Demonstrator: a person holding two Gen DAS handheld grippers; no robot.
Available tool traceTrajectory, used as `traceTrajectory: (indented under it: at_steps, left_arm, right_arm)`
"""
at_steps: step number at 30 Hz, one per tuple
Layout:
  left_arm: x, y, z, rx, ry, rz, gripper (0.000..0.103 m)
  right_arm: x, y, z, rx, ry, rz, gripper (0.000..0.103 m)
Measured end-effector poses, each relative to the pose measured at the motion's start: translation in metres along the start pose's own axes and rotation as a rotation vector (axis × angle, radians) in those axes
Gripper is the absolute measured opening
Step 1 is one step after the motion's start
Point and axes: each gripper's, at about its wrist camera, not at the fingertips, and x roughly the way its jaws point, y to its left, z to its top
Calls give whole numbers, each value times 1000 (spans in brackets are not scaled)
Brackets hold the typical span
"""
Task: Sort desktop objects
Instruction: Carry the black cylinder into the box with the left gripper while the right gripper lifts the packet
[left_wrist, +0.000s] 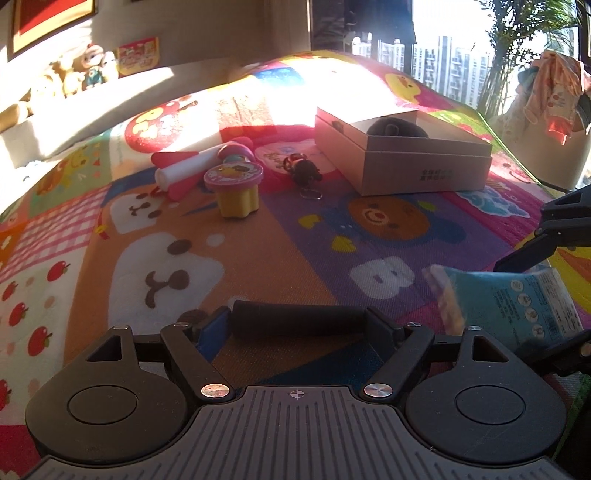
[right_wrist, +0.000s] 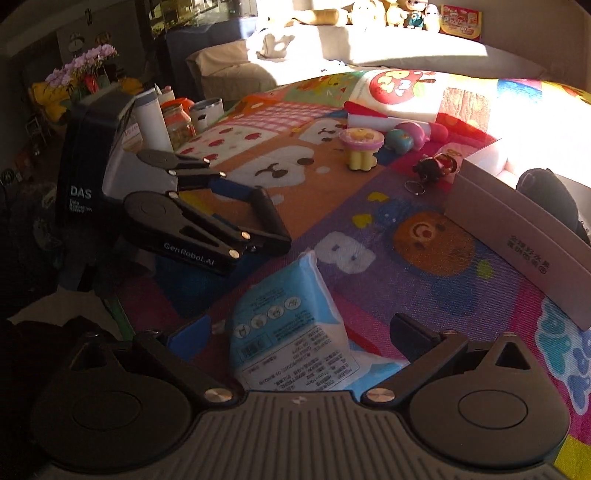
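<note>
Two grippers: left gripper (right_wrist: 255, 218), right gripper (right_wrist: 306, 332). One tissue pack (right_wrist: 291, 332). One box (left_wrist: 402, 155). One black cylinder (left_wrist: 299, 318). One yellow tub (left_wrist: 236, 188). One keychain (left_wrist: 303, 170). One white tube (left_wrist: 184, 170). One mat (left_wrist: 258, 251).

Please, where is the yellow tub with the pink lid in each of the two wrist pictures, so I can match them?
Left wrist view: the yellow tub with the pink lid stands left of centre, in the upper half, on the mat.
Right wrist view: the same tub stands right of centre, near the top.
Shared landmark: the open cardboard box lies to the tub's right in both.
</note>
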Motion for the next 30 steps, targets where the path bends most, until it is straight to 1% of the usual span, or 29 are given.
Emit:
traceTrajectory:
  at_steps: [1, 3, 5, 8, 10, 14, 15, 16, 17, 19, 22, 25, 27, 30]
  left_arm:
    - [0, 0, 0, 1, -1, -3, 84]
    - [0, 0, 0, 3, -2, -5, 85]
    - [0, -2, 0, 12, -3, -7, 85]
    - [2, -4, 2, 25, 5, -12, 87]
    - [5, -4, 4, 38, 10, -12, 88]
    - [11, -7, 8, 62, 12, -3, 87]
    - [11, -8, 8, 65, 11, -2, 86]
    - [10, -10, 9, 69, 11, -3, 80]
    - [9, -12, 9, 75, 10, -6, 79]
    - [7, -17, 8, 94, 10, 1, 79]
    - [2, -25, 8, 115, 13, -1, 79]
    - [-6, -36, 12, 135, 7, -26, 79]
    - [-12, -44, 19, 155, -12, -48, 79]
    - [-21, -60, 44, 198, -86, -70, 79]
  right_arm:
    - [2, -1, -1, 6, 16, -8, 82]
    - [1, -13, -3, 67, 22, -43, 74]
    - [-1, -28, -6, 137, 25, -106, 72]
    - [-5, -46, -16, 206, 26, -173, 74]
    - [-9, -51, -22, 220, 19, -213, 85]
    - [-11, -52, -26, 216, -11, -240, 87]
    - [-11, -52, -26, 215, -18, -248, 87]
    - [-10, -50, -25, 213, -27, -258, 87]
    - [-11, -49, -24, 210, -32, -265, 85]
    - [-12, -47, -21, 211, -33, -243, 62]
    - [-22, -47, -19, 236, -49, -243, 57]
    - [-40, -52, -23, 287, -74, -241, 56]
    - [-57, -57, -26, 323, -112, -252, 56]
    - [-87, -62, -27, 355, -186, -279, 56]
